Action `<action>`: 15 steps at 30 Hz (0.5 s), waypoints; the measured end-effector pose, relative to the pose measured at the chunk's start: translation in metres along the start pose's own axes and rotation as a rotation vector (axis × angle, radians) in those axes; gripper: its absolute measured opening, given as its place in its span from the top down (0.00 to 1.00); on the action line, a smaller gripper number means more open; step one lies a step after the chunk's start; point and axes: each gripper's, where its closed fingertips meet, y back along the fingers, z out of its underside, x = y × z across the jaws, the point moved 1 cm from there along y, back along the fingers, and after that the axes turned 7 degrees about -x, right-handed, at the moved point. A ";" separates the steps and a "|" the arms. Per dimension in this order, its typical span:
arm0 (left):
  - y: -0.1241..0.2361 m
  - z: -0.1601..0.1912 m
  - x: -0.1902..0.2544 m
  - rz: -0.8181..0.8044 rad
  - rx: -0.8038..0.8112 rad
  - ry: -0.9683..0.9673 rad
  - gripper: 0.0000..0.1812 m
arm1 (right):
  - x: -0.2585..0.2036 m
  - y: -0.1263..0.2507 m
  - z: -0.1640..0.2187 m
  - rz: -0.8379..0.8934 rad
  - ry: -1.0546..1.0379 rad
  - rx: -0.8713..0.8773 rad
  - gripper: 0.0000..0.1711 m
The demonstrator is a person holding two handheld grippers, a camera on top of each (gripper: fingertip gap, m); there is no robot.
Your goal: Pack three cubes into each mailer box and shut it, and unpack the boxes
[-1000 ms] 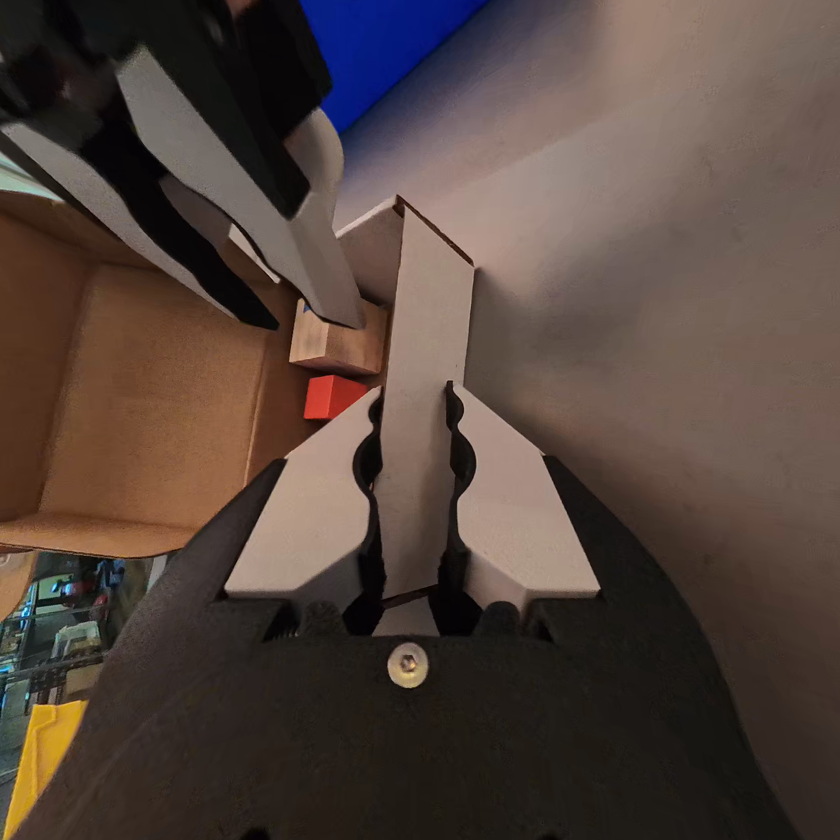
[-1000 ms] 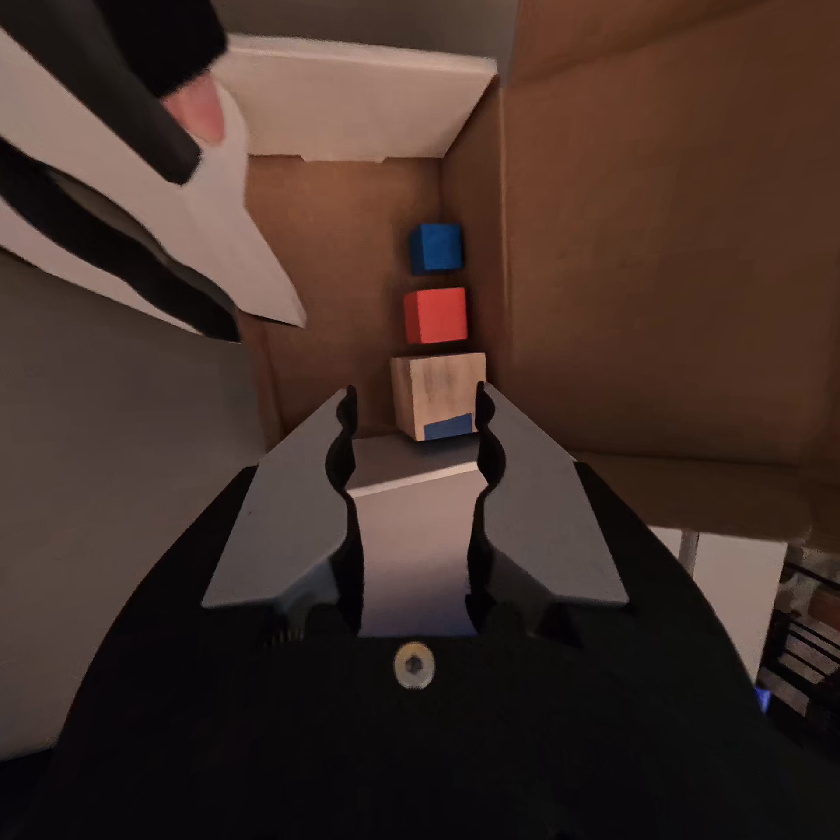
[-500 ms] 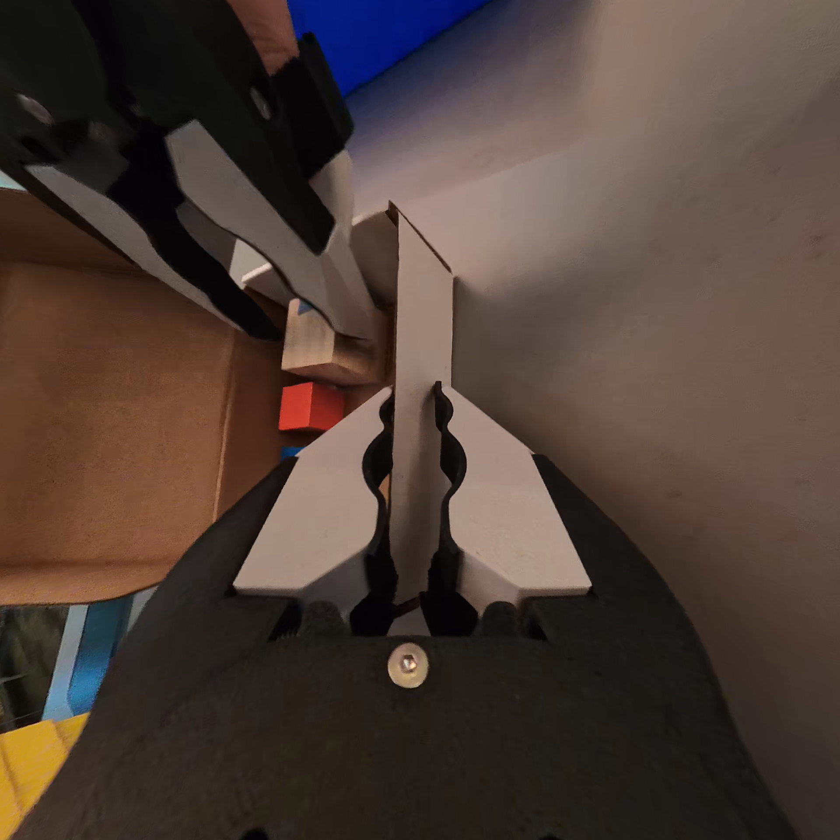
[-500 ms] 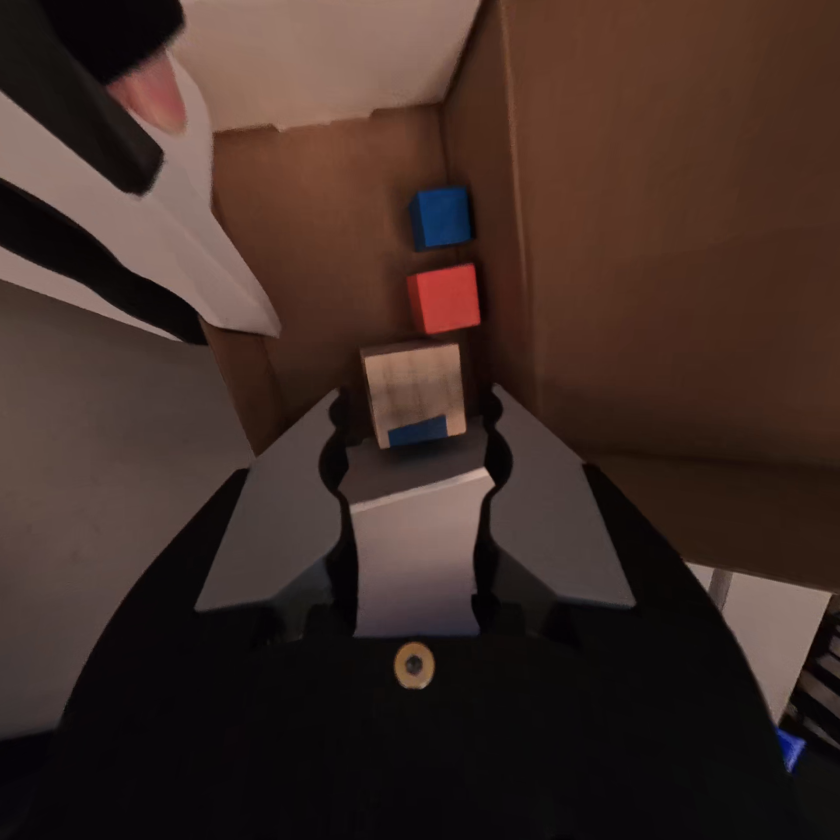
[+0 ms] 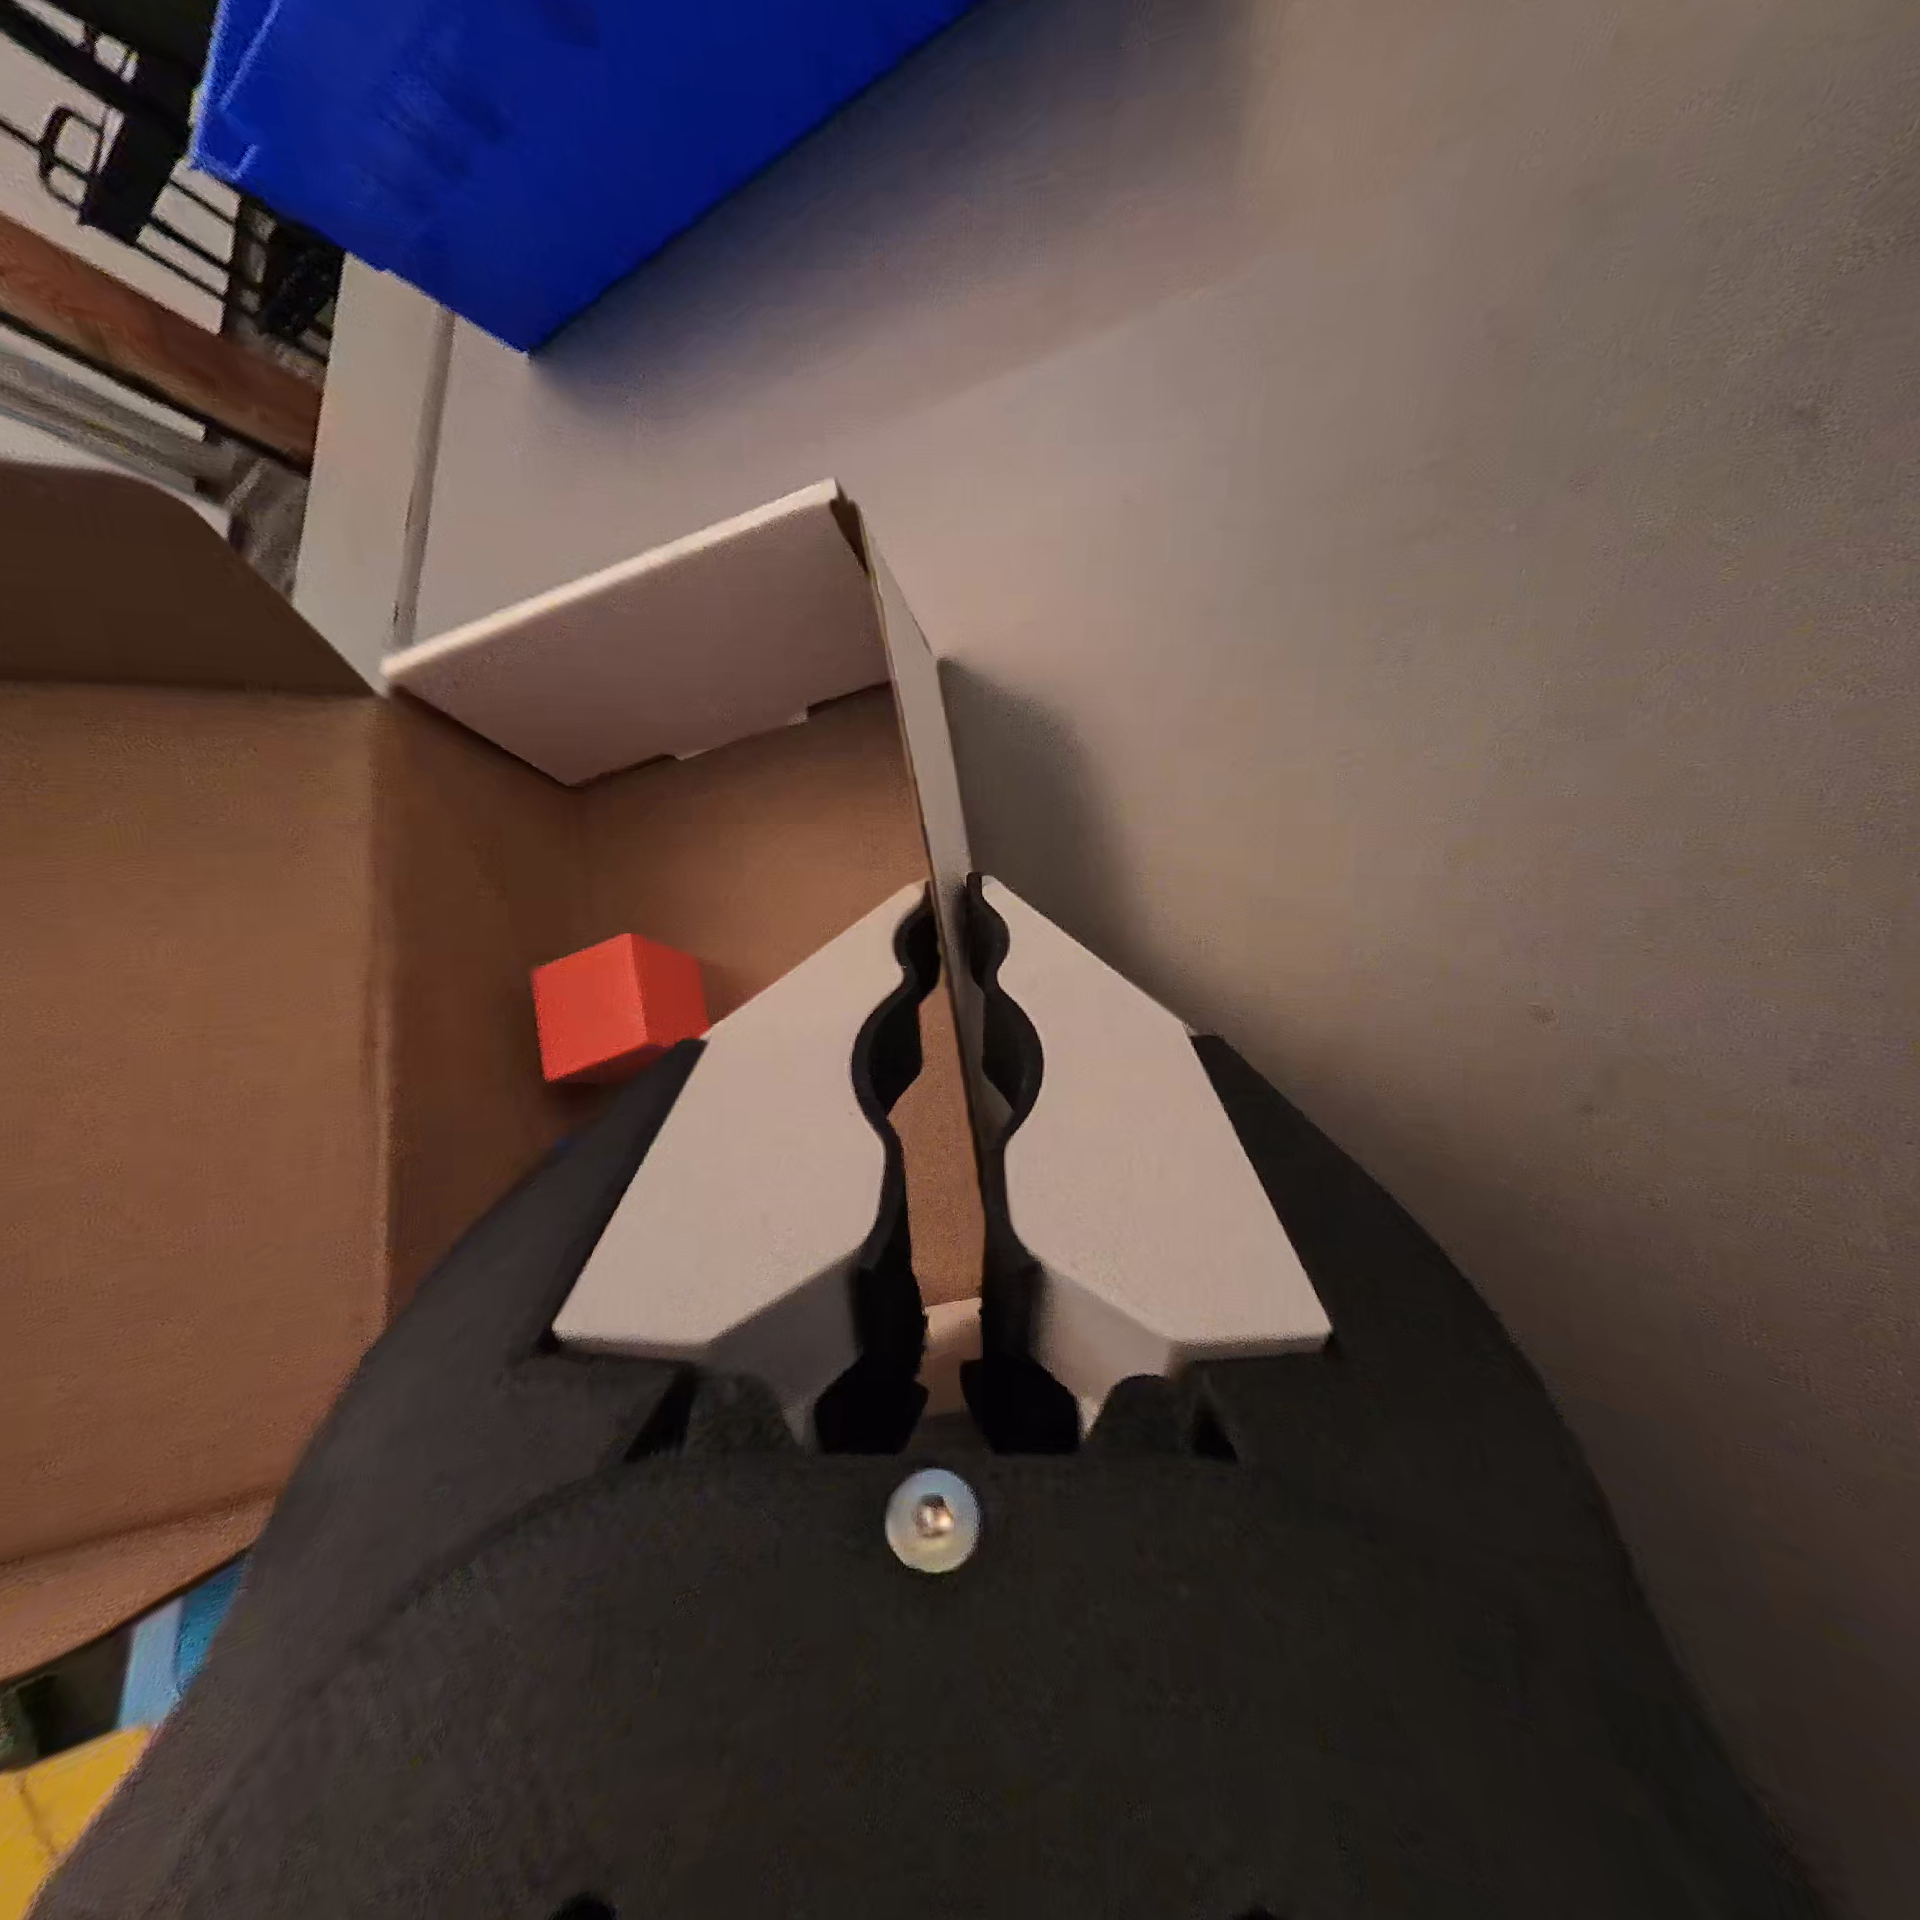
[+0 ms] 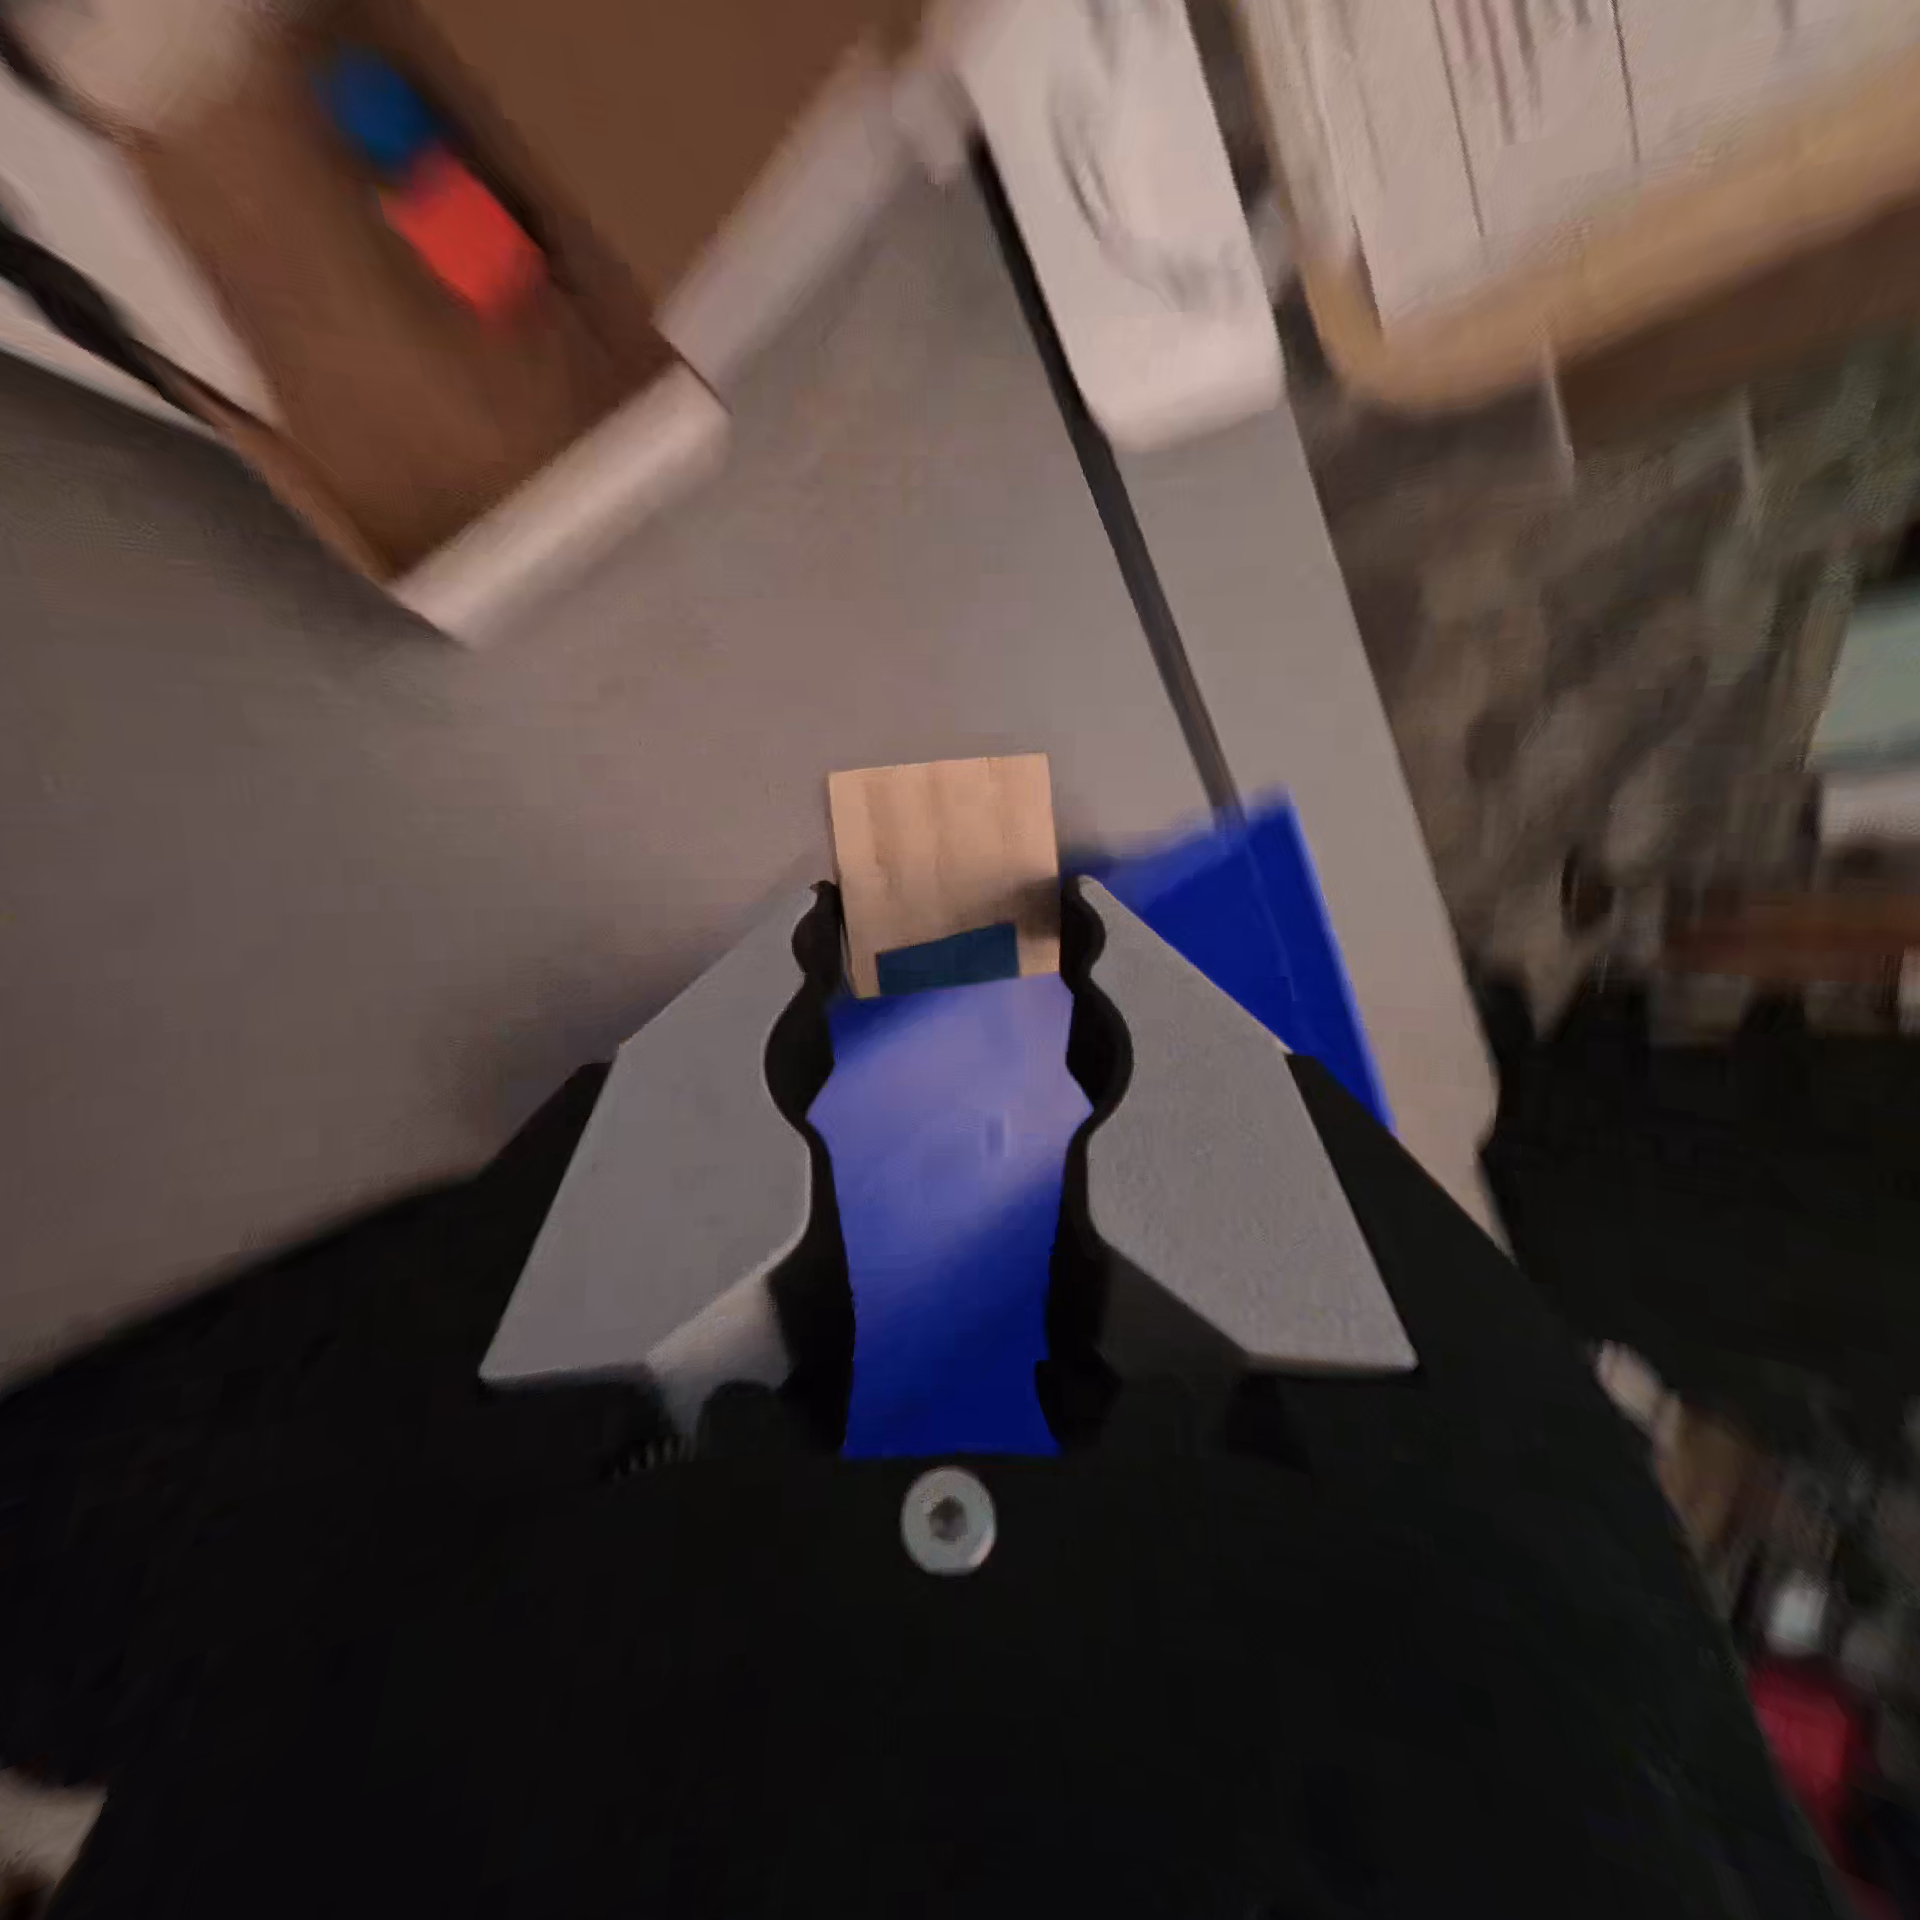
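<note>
Left gripper (image 5: 951,899) pinches the box wall (image 5: 914,717), steadying it; right gripper (image 6: 945,899) clamps the wooden cube (image 6: 940,842), carrying it out over the blue bin (image 6: 1236,914).

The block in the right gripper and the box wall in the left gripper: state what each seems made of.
Block: looks like bare, unvarnished wood with pale tan streaky grain and a blue patch on one face. Box wall: apparently cardboard, a thin sheet, matte white outside and brown inside, folded at the corner.

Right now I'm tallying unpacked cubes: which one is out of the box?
The wooden cube, held in the right gripper; the red cube sits inside the box.
</note>
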 end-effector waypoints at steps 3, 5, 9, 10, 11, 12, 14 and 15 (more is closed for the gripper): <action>-0.001 0.000 0.002 0.005 0.000 -0.097 0.99 | 0.030 -0.011 0.114 -0.035 -0.361 -0.221 0.76; -0.002 0.001 0.002 0.005 -0.007 -0.125 1.00 | 0.029 -0.030 0.171 -0.045 -0.525 -0.334 0.76; 0.000 -0.001 0.004 0.052 -0.009 -0.097 1.00 | 0.005 -0.063 0.227 -0.055 -0.671 -0.504 0.76; 0.000 -0.001 0.004 0.064 -0.012 -0.079 1.00 | 0.001 -0.070 0.233 -0.057 -0.694 -0.527 0.76; 0.000 -0.002 0.004 0.074 -0.016 -0.062 1.00 | -0.002 -0.077 0.238 -0.063 -0.725 -0.543 0.76; 0.001 -0.002 0.005 0.086 -0.018 -0.052 1.00 | -0.004 -0.083 0.242 -0.072 -0.755 -0.552 0.76; 0.002 -0.002 0.006 0.103 -0.020 -0.041 1.00 | -0.005 -0.091 0.250 -0.075 -0.796 -0.568 0.75; 0.003 -0.003 0.007 0.119 -0.017 -0.030 1.00 | -0.004 -0.092 0.251 -0.073 -0.811 -0.558 0.74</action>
